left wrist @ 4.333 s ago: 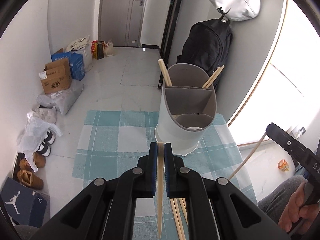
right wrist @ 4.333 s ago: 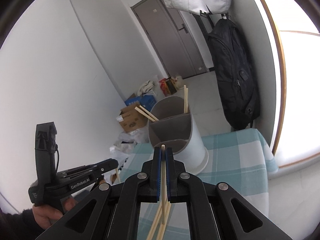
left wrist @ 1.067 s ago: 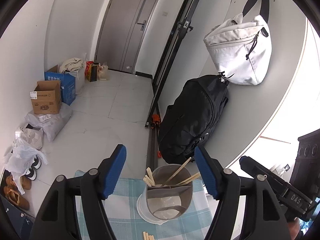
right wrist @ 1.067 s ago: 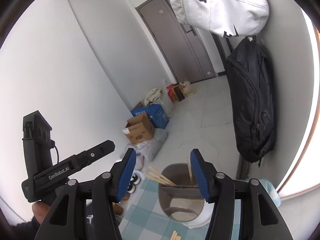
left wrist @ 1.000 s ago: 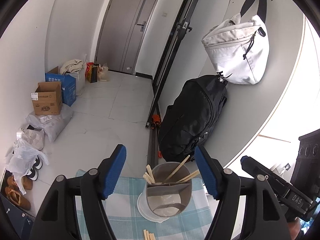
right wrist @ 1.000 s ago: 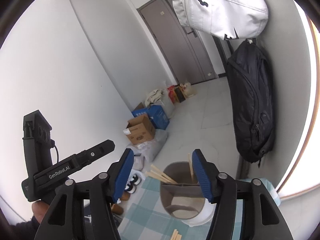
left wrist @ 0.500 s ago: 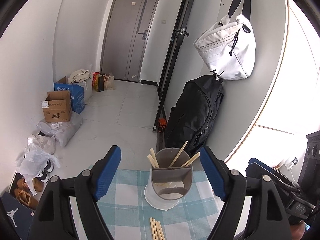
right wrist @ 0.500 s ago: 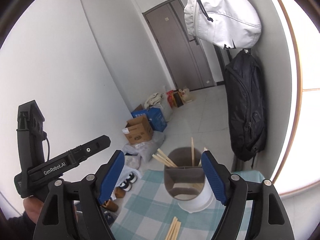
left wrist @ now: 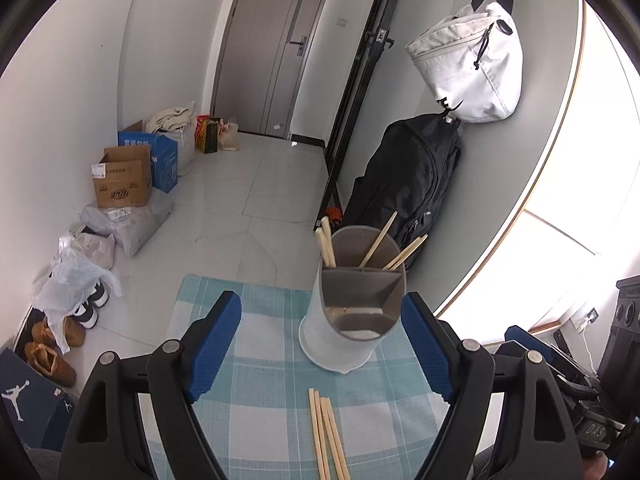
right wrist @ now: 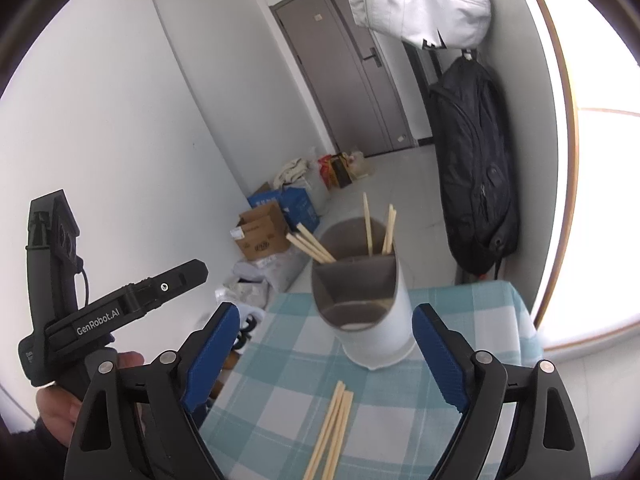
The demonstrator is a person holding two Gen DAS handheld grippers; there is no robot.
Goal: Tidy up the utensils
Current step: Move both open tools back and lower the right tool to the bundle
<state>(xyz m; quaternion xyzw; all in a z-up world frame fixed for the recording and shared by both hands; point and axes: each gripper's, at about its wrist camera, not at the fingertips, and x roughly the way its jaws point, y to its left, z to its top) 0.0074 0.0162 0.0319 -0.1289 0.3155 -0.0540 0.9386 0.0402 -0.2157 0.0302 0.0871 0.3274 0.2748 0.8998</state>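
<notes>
A white cylindrical utensil holder (left wrist: 352,320) with grey inner dividers stood upright on a teal-and-white checked tablecloth (left wrist: 256,408), toward the far right of the cloth. Five wooden chopsticks (left wrist: 326,242) leaned out of its far compartment; the near compartments showed no utensils. Just in front of the holder, apart from it, three loose chopsticks (left wrist: 326,432) lay side by side on the cloth, pointing roughly toward the holder.

The left gripper (left wrist: 320,352) hovered above the cloth with its blue-padded jaws spread wide and nothing pressed between them; the loose chopsticks lay below the gap. The right gripper (right wrist: 326,364) was likewise released, its jaws opening, with only the cloth and chopsticks beneath. In the right wrist view, a hand (right wrist: 64,396) at the near left held the other gripper's black body, which carried the white lettering "GenRobot.AI" (right wrist: 98,326). At the near right of the left wrist view, a black part read "DAS" (left wrist: 595,431).

Beyond the table, on the pale tiled floor at the left, sat a brown cardboard box (left wrist: 122,182) with a shipping label and printing too small to read, a blue box (left wrist: 154,164) with white characters, plastic bags and shoes. A dark box at the near left bore the Jordan jumpman logo (left wrist: 16,398). A black backpack (left wrist: 404,188) and a white bag (left wrist: 472,76) hung on the right wall, near a grey door (left wrist: 276,48).
</notes>
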